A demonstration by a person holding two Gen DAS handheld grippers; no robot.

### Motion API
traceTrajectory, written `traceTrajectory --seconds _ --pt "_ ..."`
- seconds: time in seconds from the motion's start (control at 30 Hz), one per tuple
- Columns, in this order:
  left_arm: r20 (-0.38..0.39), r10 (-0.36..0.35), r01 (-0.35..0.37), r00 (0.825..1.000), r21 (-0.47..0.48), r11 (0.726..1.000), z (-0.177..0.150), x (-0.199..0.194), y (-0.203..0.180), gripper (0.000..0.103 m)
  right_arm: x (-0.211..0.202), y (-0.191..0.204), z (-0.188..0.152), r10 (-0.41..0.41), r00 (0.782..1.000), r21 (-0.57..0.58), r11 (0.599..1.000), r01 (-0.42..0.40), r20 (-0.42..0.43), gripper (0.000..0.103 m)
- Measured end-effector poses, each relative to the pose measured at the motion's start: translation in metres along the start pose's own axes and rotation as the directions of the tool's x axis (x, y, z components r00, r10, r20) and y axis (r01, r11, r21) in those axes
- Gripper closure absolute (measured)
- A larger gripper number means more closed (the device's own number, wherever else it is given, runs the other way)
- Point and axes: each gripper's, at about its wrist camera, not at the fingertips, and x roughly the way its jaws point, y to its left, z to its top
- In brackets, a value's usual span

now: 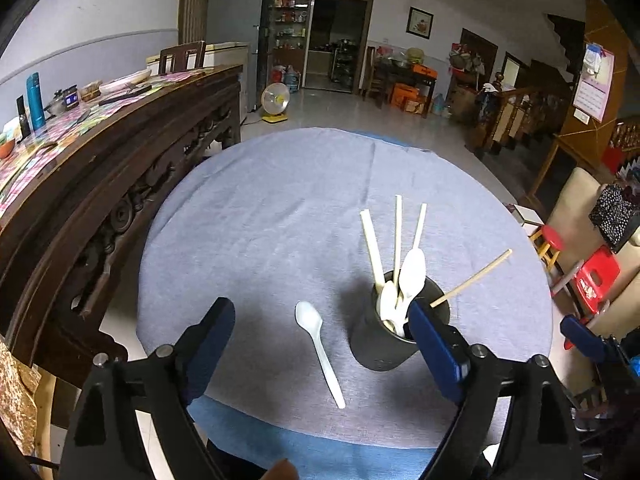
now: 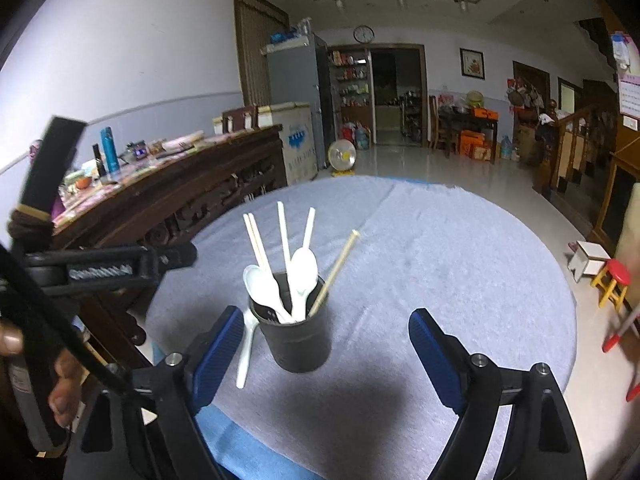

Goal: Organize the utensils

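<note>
A black cup (image 1: 380, 344) stands on the round table with the grey-blue cloth (image 1: 280, 220). It holds several white plastic spoons (image 1: 412, 268) and wooden chopsticks (image 1: 472, 278). One white spoon (image 1: 320, 352) lies flat on the cloth left of the cup, between my left gripper's fingers. My left gripper (image 1: 320, 320) is open and empty above the near edge. In the right wrist view the cup (image 2: 296, 340) stands between the fingers of my right gripper (image 2: 326, 332), which is open and empty. The loose spoon (image 2: 246, 348) lies left of the cup there.
A dark carved wooden sideboard (image 1: 100, 168) with bottles and dishes stands close to the table's left. Red stools (image 1: 596, 276) and a sofa are at the right. The other gripper's body (image 2: 100, 268) shows at the left of the right wrist view.
</note>
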Motion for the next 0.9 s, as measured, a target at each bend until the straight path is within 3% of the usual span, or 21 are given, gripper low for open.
traceTrajectory --seconds 0.33,0.6,0.9 --pt "0.004 -0.057 0.057 0.998 0.005 0.998 0.011 0.001 0.006 0.011 0.005 -0.006 0.0 -0.032 0.999 0.03 0.999 0.032 -0.004 0.016" --pt "-0.051 -0.135 0.137 0.989 0.044 0.99 0.012 0.004 -0.016 0.01 0.005 -0.008 0.0 -0.057 0.998 0.025 0.998 0.057 -0.033 0.016" --pt "-0.04 -0.131 0.134 0.991 0.077 0.988 0.01 0.0 -0.022 0.01 0.004 -0.009 0.0 -0.07 0.997 0.038 0.997 0.072 -0.043 0.016"
